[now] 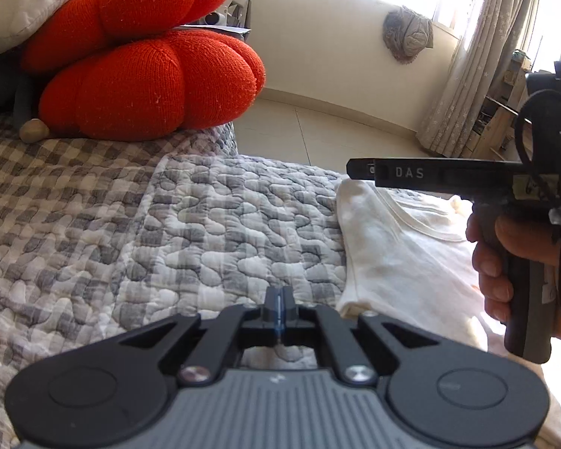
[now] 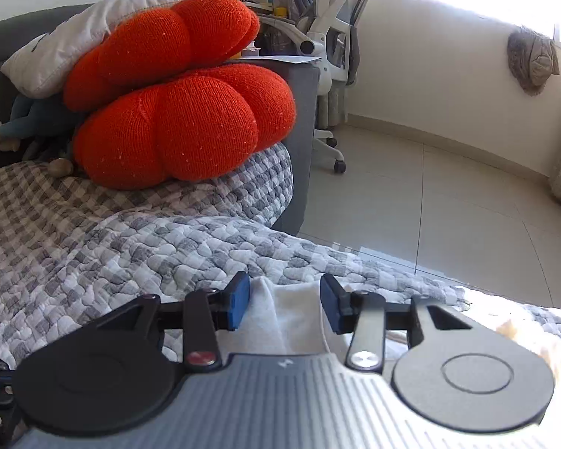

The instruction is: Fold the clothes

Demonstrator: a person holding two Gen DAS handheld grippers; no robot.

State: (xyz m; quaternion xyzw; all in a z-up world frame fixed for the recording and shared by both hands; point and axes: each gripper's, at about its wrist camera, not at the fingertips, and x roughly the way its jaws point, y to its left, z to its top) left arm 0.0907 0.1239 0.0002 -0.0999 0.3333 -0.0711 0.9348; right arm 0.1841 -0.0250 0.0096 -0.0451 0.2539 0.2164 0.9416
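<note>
On a sofa spread with a grey-and-white checked quilt (image 1: 190, 217), a white T-shirt (image 1: 400, 247) lay folded lengthwise, its ribbed neckline showing, near the front edge of the seat. The left gripper (image 1: 279, 301) hung just above the quilt beside the garment's left edge, its two fingers pressed together with nothing between them. The right gripper (image 2: 285, 305), seen from the left wrist camera as a black bar held level over the shirt's collar end by a hand (image 1: 505, 258) wrapped around its grey handle, stood with its blue pads (image 2: 237, 305) apart; white cloth lay between and below them, but neither pad pressed on it. No earlier view being at hand, only that parted stance could be told. Behind the shirt, two orange knitted cushions (image 2: 183, 127) were stacked against the sofa's back, a pale pillow (image 2: 67, 52) leaning on the upper one. A white office chair (image 2: 336, 30) stood on the tiled floor (image 2: 448, 202) beyond the sofa's arm, and patterned curtains (image 1: 467, 75) hung by the bright window.
</note>
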